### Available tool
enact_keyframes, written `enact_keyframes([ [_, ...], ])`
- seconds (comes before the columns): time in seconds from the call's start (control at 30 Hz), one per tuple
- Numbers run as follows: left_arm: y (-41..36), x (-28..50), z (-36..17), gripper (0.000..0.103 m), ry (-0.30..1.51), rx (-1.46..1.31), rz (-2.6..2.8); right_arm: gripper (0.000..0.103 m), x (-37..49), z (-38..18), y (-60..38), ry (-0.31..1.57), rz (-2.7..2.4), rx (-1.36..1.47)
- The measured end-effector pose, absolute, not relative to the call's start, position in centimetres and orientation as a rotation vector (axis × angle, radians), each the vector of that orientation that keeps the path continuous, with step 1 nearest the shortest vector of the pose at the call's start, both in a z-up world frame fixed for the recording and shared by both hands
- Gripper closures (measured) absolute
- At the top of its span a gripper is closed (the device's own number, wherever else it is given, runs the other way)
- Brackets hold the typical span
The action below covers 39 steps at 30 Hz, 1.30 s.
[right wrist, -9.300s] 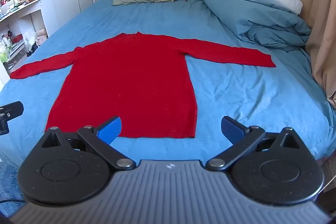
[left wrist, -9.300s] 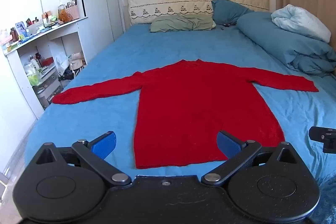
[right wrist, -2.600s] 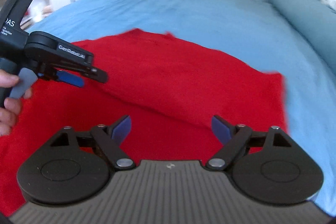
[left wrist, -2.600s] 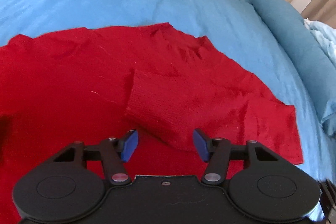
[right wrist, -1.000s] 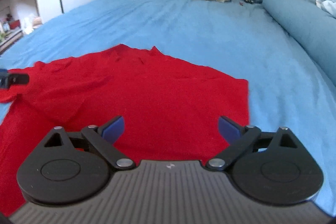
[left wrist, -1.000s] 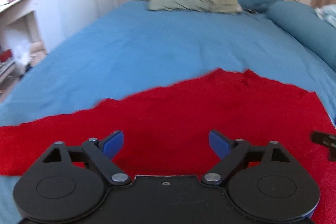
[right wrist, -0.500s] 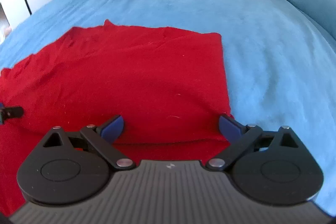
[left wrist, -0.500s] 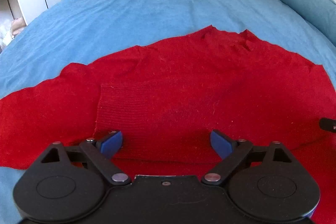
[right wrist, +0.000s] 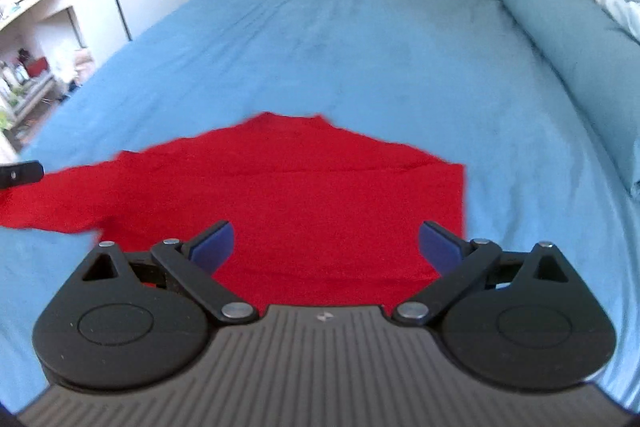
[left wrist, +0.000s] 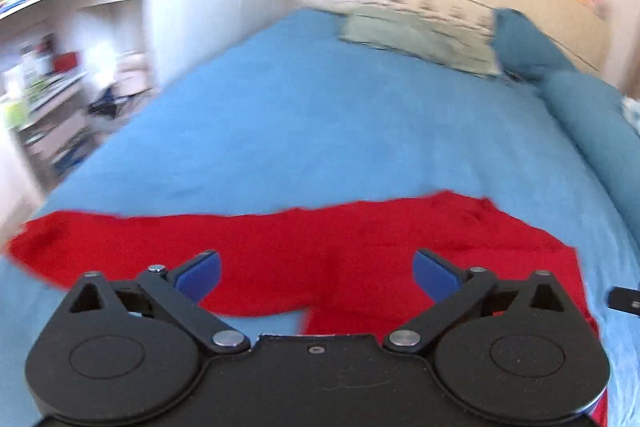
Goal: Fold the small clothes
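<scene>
Over the blue bed [right wrist: 360,39], I am lifting both empty, wide-open tools, left gripper [left wrist: 316,271] and right gripper [right wrist: 326,241], clear of the red sweater [right wrist: 300,187]; its right sleeve is now folded in, left sleeve awaiting.

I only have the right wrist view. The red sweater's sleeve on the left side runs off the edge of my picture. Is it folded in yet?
Observer: No. The left wrist view shows that sleeve stretched out flat on the blue bedsheet, with its cuff end far out to the left.
Operator: And the left tool? I see only a tip of it.
Observer: The left tool is open with nothing between its pads. It is above the spot where the sleeve meets the body of the red sweater.
</scene>
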<state>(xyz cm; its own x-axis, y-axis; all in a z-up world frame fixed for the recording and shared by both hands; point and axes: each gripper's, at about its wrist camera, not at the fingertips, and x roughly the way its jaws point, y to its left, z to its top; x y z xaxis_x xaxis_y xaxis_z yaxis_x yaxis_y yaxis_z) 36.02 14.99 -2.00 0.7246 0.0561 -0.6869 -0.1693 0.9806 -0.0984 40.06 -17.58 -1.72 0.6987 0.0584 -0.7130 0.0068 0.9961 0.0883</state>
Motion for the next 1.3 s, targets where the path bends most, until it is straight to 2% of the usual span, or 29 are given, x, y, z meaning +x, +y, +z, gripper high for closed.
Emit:
enact_keyframes([
  [0.2,25.8,32.6,-2.3,0.0,0.8,-0.28,0.3,0.0,39.9,1.2,-9.9,0.792,0.024,0.12],
  [0.37,34.3,31.8,-5.3,0.002,0.797,-0.366,0.385,0.0,40.9,-0.4,-3.3,0.785,0.013,0.176],
  [0.43,37.3,32.2,-7.3,0.009,0.793,-0.401,0.403,0.0,41.0,-2.1,-0.8,0.786,0.017,0.192],
  [0.47,38.8,32.6,-8.7,0.016,0.8,-0.422,0.408,0.0,41.2,-2.9,0.2,0.786,0.018,0.196],
  [0.5,40.1,33.1,-9.7,0.032,0.808,-0.444,0.414,0.0,41.4,-3.8,1.2,0.786,0.023,0.199],
  [0.57,42.5,33.7,-11.7,0.05,0.821,-0.486,0.427,0.0,41.8,-5.6,3.1,0.802,0.038,0.208],
  [0.7,45.3,35.0,-15.2,0.052,0.808,-0.541,0.452,0.0,42.7,-8.6,4.9,0.83,0.068,0.204],
  [0.87,45.2,36.3,-15.2,0.052,0.739,-0.512,0.457,0.0,43.6,-10.4,5.6,0.817,0.091,0.178],
  [0.93,45.2,36.6,-15.3,0.062,0.722,-0.498,0.476,0.0,44.0,-11.2,5.4,0.814,0.091,0.181],
  [1.0,45.4,36.9,-15.6,0.087,0.712,-0.476,0.503,0.0,44.4,-11.9,4.9,0.805,0.082,0.187],
  [1.17,44.3,36.9,-15.2,0.095,0.68,-0.395,0.528,0.0,45.1,-13.1,3.6,0.783,0.075,0.213],
  [1.3,41.6,37.1,-11.9,0.096,0.594,-0.324,0.515,0.0,45.0,-13.0,1.7,0.761,0.07,0.229],
])
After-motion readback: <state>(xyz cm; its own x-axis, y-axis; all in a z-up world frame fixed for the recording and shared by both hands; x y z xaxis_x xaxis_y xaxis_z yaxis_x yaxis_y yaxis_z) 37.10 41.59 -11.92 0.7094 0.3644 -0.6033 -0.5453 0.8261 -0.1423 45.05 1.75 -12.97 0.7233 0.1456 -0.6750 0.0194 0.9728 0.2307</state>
